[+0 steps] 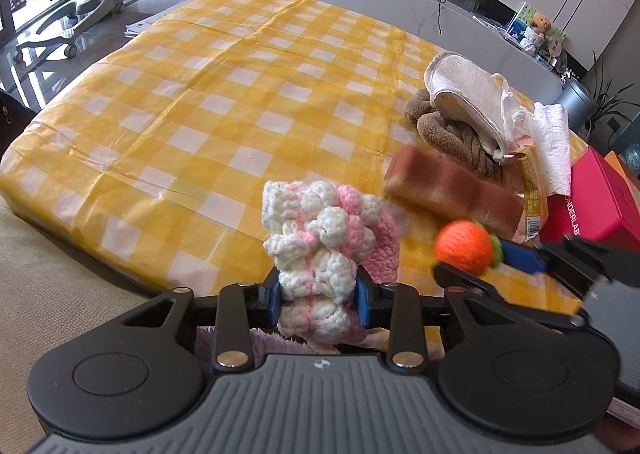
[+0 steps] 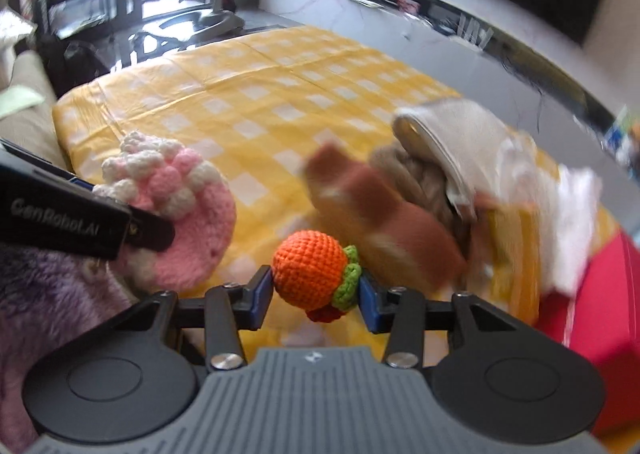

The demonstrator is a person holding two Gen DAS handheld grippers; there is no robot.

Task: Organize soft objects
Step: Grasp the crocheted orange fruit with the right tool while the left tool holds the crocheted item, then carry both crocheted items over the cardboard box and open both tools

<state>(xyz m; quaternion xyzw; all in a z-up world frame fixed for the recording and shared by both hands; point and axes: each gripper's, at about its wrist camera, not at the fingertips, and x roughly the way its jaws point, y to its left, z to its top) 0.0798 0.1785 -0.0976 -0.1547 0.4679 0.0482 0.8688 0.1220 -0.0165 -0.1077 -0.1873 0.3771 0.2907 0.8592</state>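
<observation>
Two grips, left jaws clamping pink-white crochet piece (image 1: 320,246), right jaws pinching orange crochet ball (image 2: 310,272)

Both cameras ride low and close on their grippers, looking steeply down along the fingers across the yellow checked cloth (image 1: 208,93). Each catches the other's load: the pink-and-white crochet piece (image 2: 176,189) and the orange crochet ball (image 1: 464,250).

A yellow-and-white checked cloth (image 1: 208,101) covers the desk. The crocheted bobble piece (image 1: 324,238) is pink and white, the crocheted ball (image 2: 310,272) orange with a green leafy collar, the box (image 1: 588,201) magenta-red. The twisted towel (image 1: 452,133) is brown, the mitt (image 1: 464,93) cream
</observation>
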